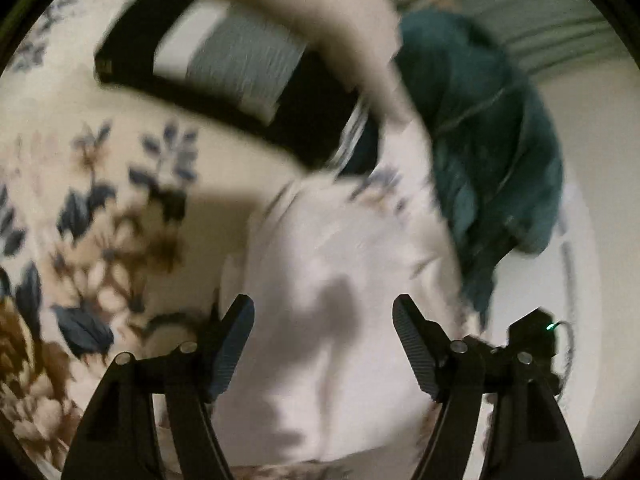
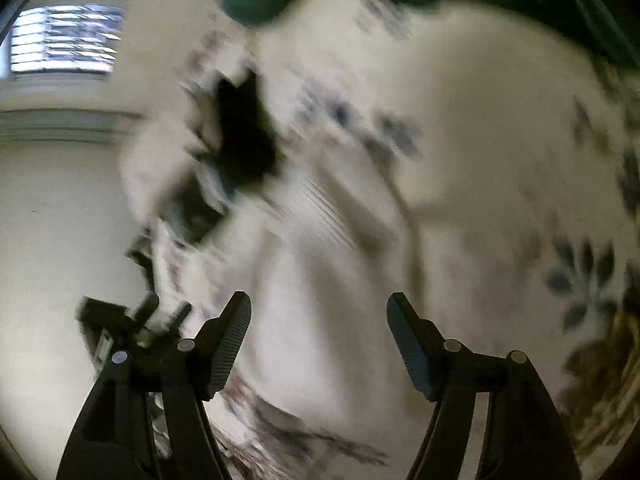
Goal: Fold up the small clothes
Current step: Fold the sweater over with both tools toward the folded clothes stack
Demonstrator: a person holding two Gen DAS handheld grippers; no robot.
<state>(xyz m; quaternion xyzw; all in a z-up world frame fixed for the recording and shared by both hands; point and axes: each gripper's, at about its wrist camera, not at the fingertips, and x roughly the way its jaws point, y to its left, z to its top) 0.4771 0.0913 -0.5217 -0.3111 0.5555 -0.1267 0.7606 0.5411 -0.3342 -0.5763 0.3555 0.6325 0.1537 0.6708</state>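
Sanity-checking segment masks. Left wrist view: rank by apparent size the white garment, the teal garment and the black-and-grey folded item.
1. white garment, though it lies nearest the camera, which inflates it
2. teal garment
3. black-and-grey folded item

Teal and black-and-grey look close; motion blur makes that order unsure.

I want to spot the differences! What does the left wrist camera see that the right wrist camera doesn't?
Only the left: a black and white folded garment and a hanging teal cloth. Only the right: a window with blinds. Both: the flowered sheet, a plain white garment under each open, empty gripper, left and right. Both are blurry.
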